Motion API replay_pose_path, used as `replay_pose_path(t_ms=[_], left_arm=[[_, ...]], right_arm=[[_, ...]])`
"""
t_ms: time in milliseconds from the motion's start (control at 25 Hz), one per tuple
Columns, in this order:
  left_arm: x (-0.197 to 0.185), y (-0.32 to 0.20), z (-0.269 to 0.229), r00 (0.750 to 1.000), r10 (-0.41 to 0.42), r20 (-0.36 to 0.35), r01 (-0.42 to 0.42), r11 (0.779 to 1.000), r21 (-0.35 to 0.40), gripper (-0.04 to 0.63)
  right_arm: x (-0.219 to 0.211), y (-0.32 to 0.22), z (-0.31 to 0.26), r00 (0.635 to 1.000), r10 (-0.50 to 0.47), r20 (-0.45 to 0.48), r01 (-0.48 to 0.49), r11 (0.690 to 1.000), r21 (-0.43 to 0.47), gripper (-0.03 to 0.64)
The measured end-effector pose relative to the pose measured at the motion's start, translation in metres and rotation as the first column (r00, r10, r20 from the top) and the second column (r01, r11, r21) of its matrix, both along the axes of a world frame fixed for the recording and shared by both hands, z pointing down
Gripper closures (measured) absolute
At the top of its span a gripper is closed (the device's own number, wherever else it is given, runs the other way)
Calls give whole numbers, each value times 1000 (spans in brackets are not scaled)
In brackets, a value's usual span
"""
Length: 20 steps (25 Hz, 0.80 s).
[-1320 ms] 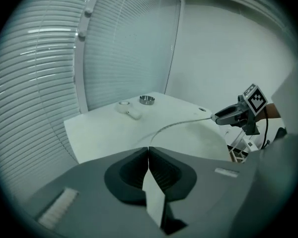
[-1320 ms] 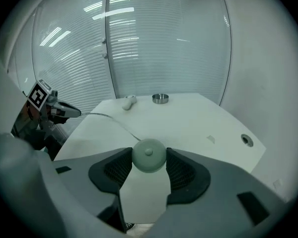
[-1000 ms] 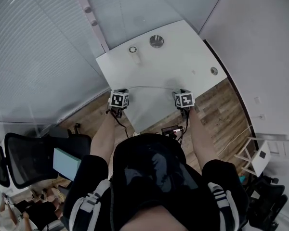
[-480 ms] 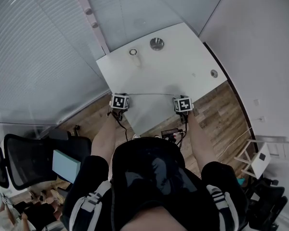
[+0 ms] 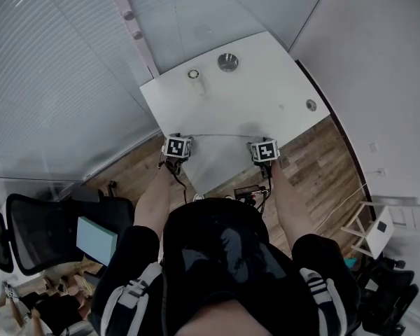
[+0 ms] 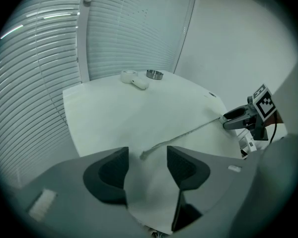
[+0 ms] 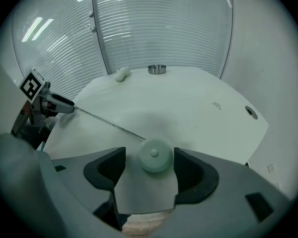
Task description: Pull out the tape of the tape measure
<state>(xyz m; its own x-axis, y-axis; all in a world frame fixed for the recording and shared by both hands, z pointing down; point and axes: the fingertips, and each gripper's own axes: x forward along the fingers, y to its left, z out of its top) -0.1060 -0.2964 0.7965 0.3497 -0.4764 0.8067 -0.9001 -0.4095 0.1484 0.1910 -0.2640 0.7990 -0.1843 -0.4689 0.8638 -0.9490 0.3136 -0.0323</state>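
Both grippers are let go, jaws having just opened.

Right gripper (image 7: 149, 153): jaws wide apart. The round tape measure case (image 7: 154, 155) sits flat on the tabletop (image 5: 266, 89) between them, close to the near edge. We see a clear gap to the left pad. The right pad is very near, but we can't confirm contact.

Left gripper (image 6: 146, 153): jaws apart, nothing clamped. The tape's free end (image 6: 142, 155) lies on the tabletop just ahead of the gap between the pads, by the left edge.

The tape (image 6: 188, 133) is pulled out, running in a near-straight line from the case across the near part of the tabletop to that free end. It looks to lie on or just above the surface; we can't tell which along its whole length.

Both grippers point steeply down at the near part of the tabletop, well apart.

A small metal dish (image 5: 227, 61) and a white object (image 5: 194, 77) sit by the far edge, well apart from the tape.
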Motion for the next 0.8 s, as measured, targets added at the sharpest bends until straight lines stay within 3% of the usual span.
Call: replay_pose_path(t_ms=[80, 240, 440, 600, 800], left_arm=[[-4, -1, -1, 1000, -12, 6, 12, 1000, 9, 319], [-13, -3, -16, 999, -42, -8, 42, 998, 55, 325], [-21, -18, -68, 996, -68, -54, 79, 967, 243, 345], [-21, -25, -141, 995, -65, -75, 92, 895, 436, 350], [-8, -14, -249, 995, -32, -99, 89, 749, 656, 350]], right_arm=[[0, 0, -1, 1000, 7, 1, -7, 1000, 8, 311], [5, -2, -16, 1000, 30, -4, -30, 998, 60, 319], [13, -11, -64, 998, 56, 20, -59, 970, 238, 331], [13, -22, -128, 998, 49, 32, -58, 911, 408, 339], [0, -25, -231, 999, 8, 47, -35, 779, 625, 348]])
